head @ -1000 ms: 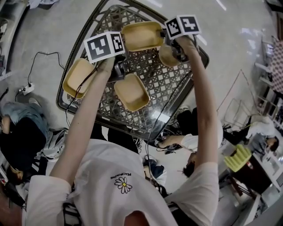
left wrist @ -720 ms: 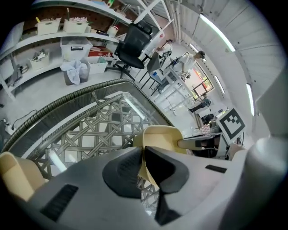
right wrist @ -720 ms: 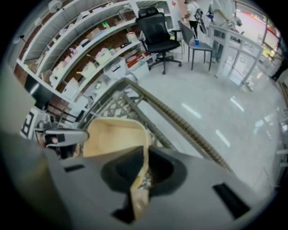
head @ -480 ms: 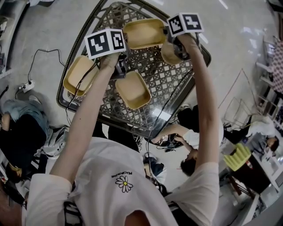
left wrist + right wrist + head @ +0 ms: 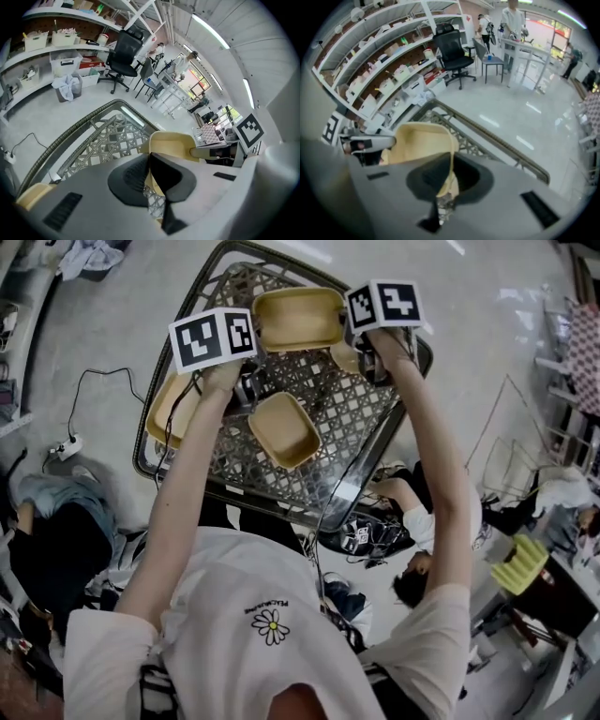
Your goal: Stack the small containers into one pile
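Tan rectangular plastic container (image 5: 298, 320), top centre overhead: left gripper (image 5: 149, 176) and right gripper (image 5: 447, 180) have just been closing, now pinching opposite rims; marker cubes (image 5: 213, 337) hide both jaws there.

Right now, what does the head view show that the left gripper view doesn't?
Only the head view shows the person's white daisy-print T-shirt. Only the left gripper view shows the left gripper clamping the rim of the rectangular tan plastic container, jaws just closed, and a black office chair. Both show that container and the metal lattice table.
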Action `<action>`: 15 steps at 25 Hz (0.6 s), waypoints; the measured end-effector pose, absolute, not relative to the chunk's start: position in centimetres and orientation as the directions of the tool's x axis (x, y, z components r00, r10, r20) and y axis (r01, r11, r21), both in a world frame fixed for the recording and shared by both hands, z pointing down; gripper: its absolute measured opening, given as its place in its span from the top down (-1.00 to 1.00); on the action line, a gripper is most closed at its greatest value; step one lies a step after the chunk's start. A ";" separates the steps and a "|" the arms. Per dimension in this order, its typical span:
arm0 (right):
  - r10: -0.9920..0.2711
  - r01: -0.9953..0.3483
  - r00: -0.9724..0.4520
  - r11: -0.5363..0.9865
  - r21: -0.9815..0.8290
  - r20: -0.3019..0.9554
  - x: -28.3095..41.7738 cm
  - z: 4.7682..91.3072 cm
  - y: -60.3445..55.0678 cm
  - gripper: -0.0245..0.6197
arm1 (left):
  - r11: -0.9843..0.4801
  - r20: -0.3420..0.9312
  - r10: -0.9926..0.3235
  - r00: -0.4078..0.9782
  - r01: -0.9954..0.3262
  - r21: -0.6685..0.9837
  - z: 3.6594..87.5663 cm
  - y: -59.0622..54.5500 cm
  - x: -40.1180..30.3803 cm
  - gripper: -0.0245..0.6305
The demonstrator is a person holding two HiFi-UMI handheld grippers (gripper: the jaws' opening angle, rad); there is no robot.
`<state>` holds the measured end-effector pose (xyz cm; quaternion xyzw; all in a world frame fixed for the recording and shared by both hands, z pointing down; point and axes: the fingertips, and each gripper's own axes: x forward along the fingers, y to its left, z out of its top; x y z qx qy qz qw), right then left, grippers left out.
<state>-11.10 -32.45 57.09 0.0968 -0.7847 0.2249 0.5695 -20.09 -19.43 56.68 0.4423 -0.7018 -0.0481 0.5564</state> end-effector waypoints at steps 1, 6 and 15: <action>0.089 -0.425 -0.347 0.872 -0.242 0.933 -10.6 56.2 -32.0 0.80 | 0.590 0.740 -0.672 0.017 -0.592 0.549 55.9 -19.2 -19.9 0.82; 0.004 -0.540 -0.398 0.808 -0.237 0.918 -6.8 53.3 -29.7 0.80 | 0.518 0.758 -0.650 0.051 -0.701 0.491 52.7 -17.9 -17.5 0.82; -0.146 -0.755 -0.457 0.585 -0.296 0.877 1.3 51.0 -23.6 0.80 | 0.317 0.786 -0.609 0.102 -0.877 0.360 50.2 -15.6 -12.5 0.82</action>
